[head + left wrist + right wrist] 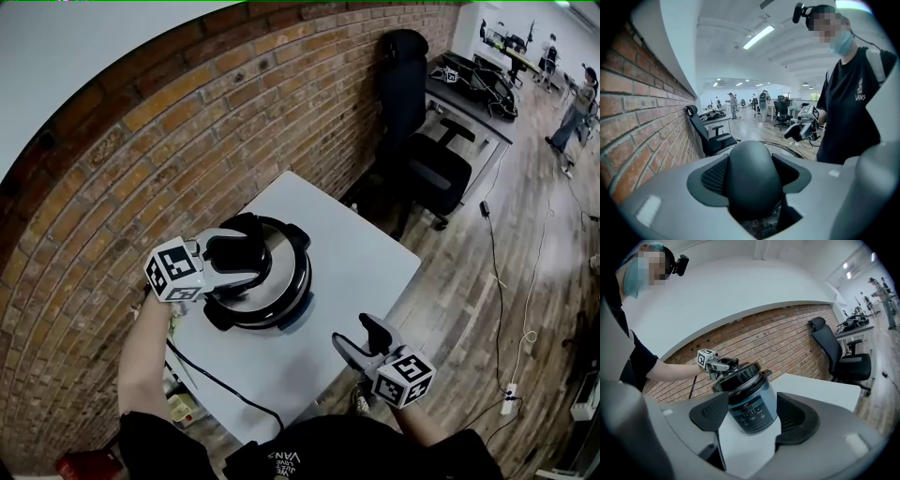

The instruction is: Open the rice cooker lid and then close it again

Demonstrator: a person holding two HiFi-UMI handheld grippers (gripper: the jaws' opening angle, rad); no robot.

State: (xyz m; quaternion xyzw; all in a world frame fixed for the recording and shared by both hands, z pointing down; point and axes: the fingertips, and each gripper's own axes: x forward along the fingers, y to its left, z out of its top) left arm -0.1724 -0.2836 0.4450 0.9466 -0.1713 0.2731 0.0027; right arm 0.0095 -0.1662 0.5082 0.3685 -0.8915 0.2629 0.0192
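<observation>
**Grasping the rice cooker's handle, lid down**

Reaches over the rice cooker with the left gripper and clenches its fingers on the black handle atop the lid. Fills the whole gap between those fingers with that rounded handle, seen close up in the left gripper view, with a textured pad tight against each flank.

Shows the lid down on the cooker in the head view and the right gripper view alike, though slightly blurred in the latter. Stands the cooker on a white bench, toward the side nearest the brick wall, with the control panel turned toward the right gripper. Trails a black cord across the near part of the bench.

Holds the right gripper at the bench's near edge, well apart from the cooker, with its fingers released and spread wide. Grasps nothing there: only bare bench and the distant cooker between them.

Shows a black office chair beyond the bench, by the wall, and a wooden floor to the right.
</observation>
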